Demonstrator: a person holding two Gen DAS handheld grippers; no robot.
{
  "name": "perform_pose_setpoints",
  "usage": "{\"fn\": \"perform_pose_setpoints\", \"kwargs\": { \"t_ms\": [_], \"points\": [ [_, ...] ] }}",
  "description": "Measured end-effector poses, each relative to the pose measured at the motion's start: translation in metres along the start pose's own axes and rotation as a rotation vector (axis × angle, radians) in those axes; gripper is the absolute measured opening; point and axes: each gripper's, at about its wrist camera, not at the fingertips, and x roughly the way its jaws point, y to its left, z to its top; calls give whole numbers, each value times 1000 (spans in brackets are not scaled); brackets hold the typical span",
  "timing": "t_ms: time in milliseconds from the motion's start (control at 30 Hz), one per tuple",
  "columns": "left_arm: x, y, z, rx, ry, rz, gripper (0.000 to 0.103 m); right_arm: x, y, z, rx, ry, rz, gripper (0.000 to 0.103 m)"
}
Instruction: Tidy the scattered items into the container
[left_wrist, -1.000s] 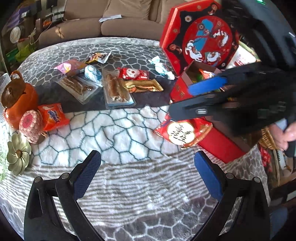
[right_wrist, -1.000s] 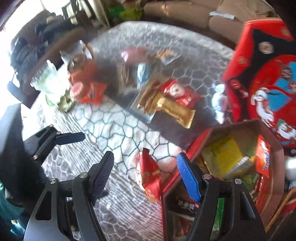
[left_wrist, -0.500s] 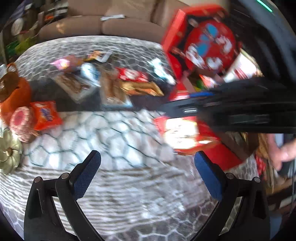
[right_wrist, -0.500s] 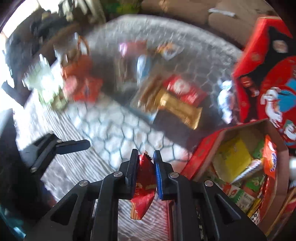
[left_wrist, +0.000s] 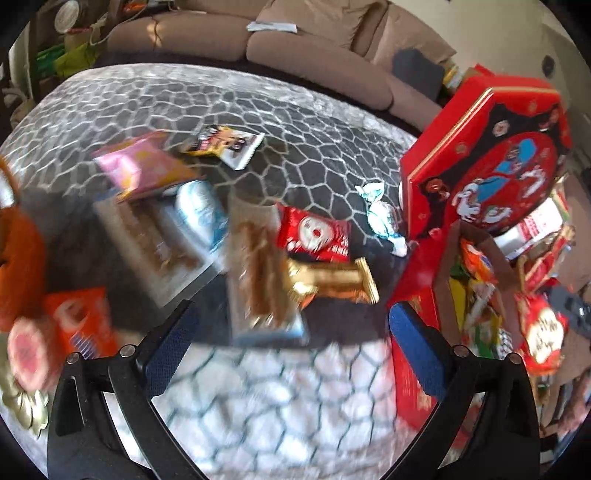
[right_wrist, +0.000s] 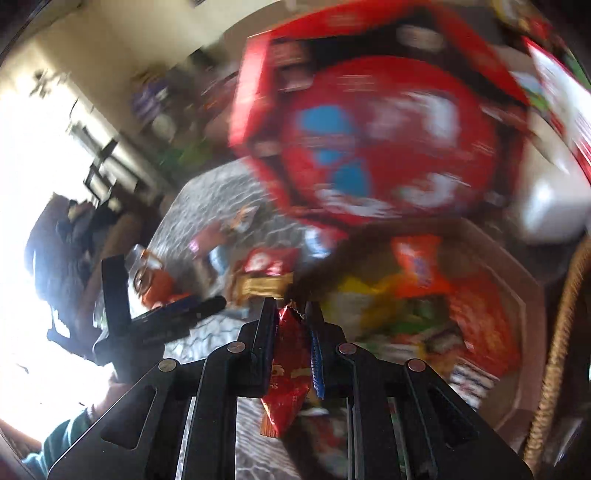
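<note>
The right gripper (right_wrist: 291, 314) is clamped on one red snack packet (right_wrist: 286, 384), held above the open red box (left_wrist: 413, 354), whose propped lid (left_wrist: 487, 162) rises behind it. The left gripper (left_wrist: 291, 328) hangs with its jaws wide apart and nothing between them, left of the box. Beside the box, one gold bar (left_wrist: 332, 282), one red wafer pack (left_wrist: 314, 234) and one white twisted candy (left_wrist: 382, 218) lie nearest; farther left, two clear trays of brown sticks. Pale patterned cloth (left_wrist: 277, 398) before the left gripper lies bare.

Red packet (right_wrist: 286, 373) hangs, seemingly over open box (right_wrist: 524, 295).
</note>
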Motion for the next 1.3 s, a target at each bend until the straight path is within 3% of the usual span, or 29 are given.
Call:
{"fn": "perform_pose_setpoints", "kwargs": {
  "t_ms": [200,367,400,467,567,633,700,833,1000,1167,1300],
  "points": [
    [35,-25,11,90,33,114,103,-12,-58,-6,99,-34,-44,17],
    [52,-49,2,264,21,257,103,-3,-68,-16,40,-1,-130,21],
    [55,-54,-1,309,11,286,102,-2,-65,-18,19,4,-147,25],
    [55,-55,0,324,-7,302,103,-4,-62,-21,-13,-2,-166,45],
    [58,-52,4,301,-5,288,101,-7,-57,-25,-25,-16,-159,50],
    [58,-54,5,313,-8,252,89,-8,-55,-29,-22,-14,-148,50],
    [56,-59,2,355,-14,244,66,-8,-54,-32,-26,-10,-146,51],
    [49,-64,-6,389,5,228,52,-7,-53,-37,-23,-1,-152,51],
    [28,-55,-14,346,4,139,25,-2,-45,-41,-27,4,-150,51],
    [5,-47,-29,359,-8,121,24,-3,-27,-43,-44,1,-128,57],
    [-3,-34,-35,312,9,101,24,-2,8,-37,-112,-22,-113,58]
  ]
}}
